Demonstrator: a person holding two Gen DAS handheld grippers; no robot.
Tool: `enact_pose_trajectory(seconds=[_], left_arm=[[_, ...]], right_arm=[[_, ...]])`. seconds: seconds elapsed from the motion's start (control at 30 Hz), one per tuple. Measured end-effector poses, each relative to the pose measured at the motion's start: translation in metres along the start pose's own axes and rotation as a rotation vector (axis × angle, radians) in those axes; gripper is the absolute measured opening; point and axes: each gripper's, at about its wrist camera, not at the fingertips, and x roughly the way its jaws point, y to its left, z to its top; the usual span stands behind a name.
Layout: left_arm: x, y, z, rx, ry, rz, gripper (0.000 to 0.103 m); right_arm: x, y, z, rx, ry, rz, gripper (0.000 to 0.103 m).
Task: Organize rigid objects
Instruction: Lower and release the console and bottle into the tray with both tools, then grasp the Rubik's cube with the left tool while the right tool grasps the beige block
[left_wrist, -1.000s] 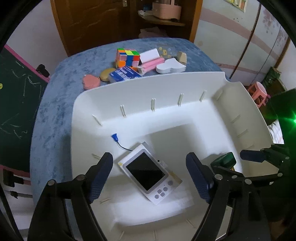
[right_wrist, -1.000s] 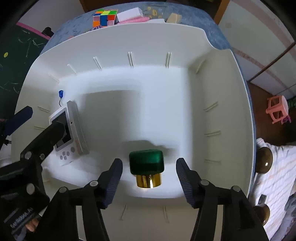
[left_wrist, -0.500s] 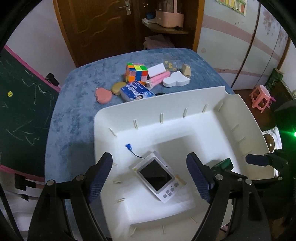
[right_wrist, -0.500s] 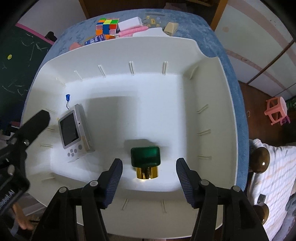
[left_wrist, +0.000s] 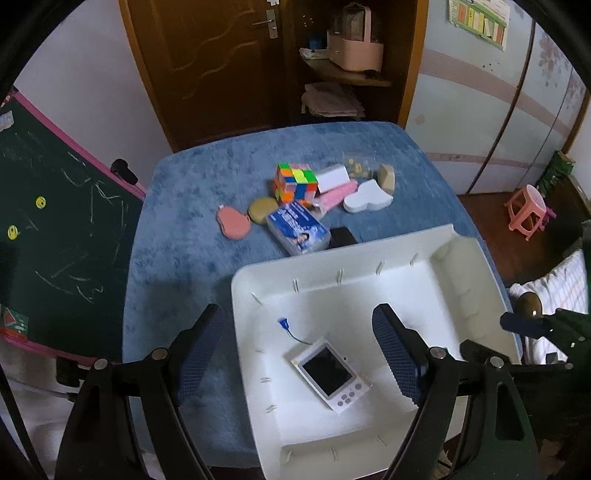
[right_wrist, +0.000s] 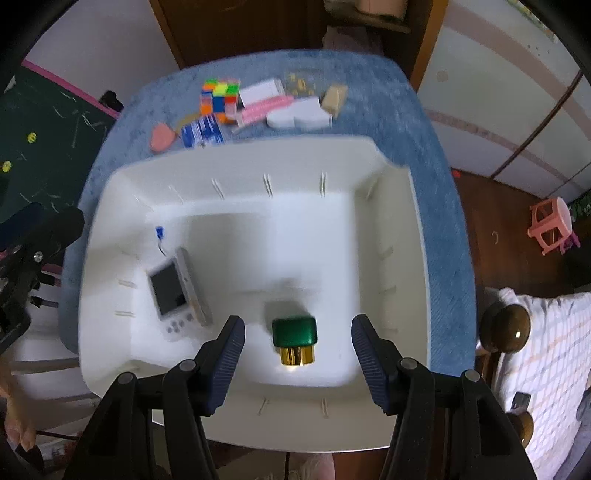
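White bin (right_wrist: 417, 258) on blue surface (left_wrist: 177, 236) holds white handheld console (right_wrist: 176, 291), screen up, and green gold-capped bottle (right_wrist: 294, 339) on its side. Rubik's cube (left_wrist: 295, 183), blue packet (left_wrist: 297, 229), pink items clustered beyond bin.

**A lived-in home, probably a child's room**

A domestic room is indicated by the brown wooden door (left_wrist: 218, 62) with its lever handle and by the pale wardrobe panels (left_wrist: 480, 96) trimmed with pink bands. A green chalkboard (left_wrist: 55, 221) covered in scribbles is seen at the left, and a small pink plastic stool (left_wrist: 526, 210) stands on the wooden floor. A blue-covered counter (left_wrist: 177, 229) is strewn with a colour cube (left_wrist: 295, 182) and other small items. Checked bedding (right_wrist: 546, 350) is visible beside rounded wooden knobs (right_wrist: 506, 326).
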Motion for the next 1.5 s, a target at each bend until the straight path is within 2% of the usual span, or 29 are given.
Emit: enact_pose_trajectory(seconds=[0.1, 0.23, 0.4, 0.53, 0.67, 0.8, 1.0, 1.17, 1.33, 1.5], left_arm=[[-0.007, 0.003, 0.021, -0.005, 0.002, 0.014, 0.085], [-0.023, 0.002, 0.054, 0.016, -0.041, 0.028, 0.085], [-0.042, 0.003, 0.104, 0.004, -0.113, 0.050, 0.085], [-0.044, 0.006, 0.142, -0.016, -0.138, 0.061, 0.085], [-0.032, 0.005, 0.171, -0.026, -0.129, 0.074, 0.085], [-0.003, 0.005, 0.192, -0.048, -0.078, 0.080, 0.085], [0.077, 0.001, 0.208, -0.062, 0.068, 0.121, 0.085], [0.138, -0.004, 0.210, -0.054, 0.151, 0.172, 0.085], [0.198, -0.005, 0.208, -0.080, 0.263, 0.184, 0.085], [0.240, -0.002, 0.204, -0.129, 0.360, 0.192, 0.085]], right_arm=[[-0.020, -0.002, 0.012, -0.002, -0.032, 0.021, 0.061], [-0.050, -0.007, 0.038, -0.012, -0.089, 0.024, 0.061], [-0.088, -0.020, 0.083, -0.014, -0.171, 0.017, 0.061], [-0.108, -0.033, 0.121, -0.006, -0.215, -0.005, 0.061], [-0.122, -0.047, 0.163, 0.018, -0.246, 0.009, 0.061], [-0.122, -0.060, 0.199, 0.041, -0.260, 0.018, 0.061], [-0.085, -0.078, 0.246, 0.082, -0.217, 0.022, 0.061], [-0.021, -0.088, 0.274, 0.126, -0.117, 0.039, 0.061], [0.040, -0.094, 0.281, 0.175, -0.011, 0.098, 0.061], [0.088, -0.095, 0.283, 0.211, 0.070, 0.151, 0.061]])
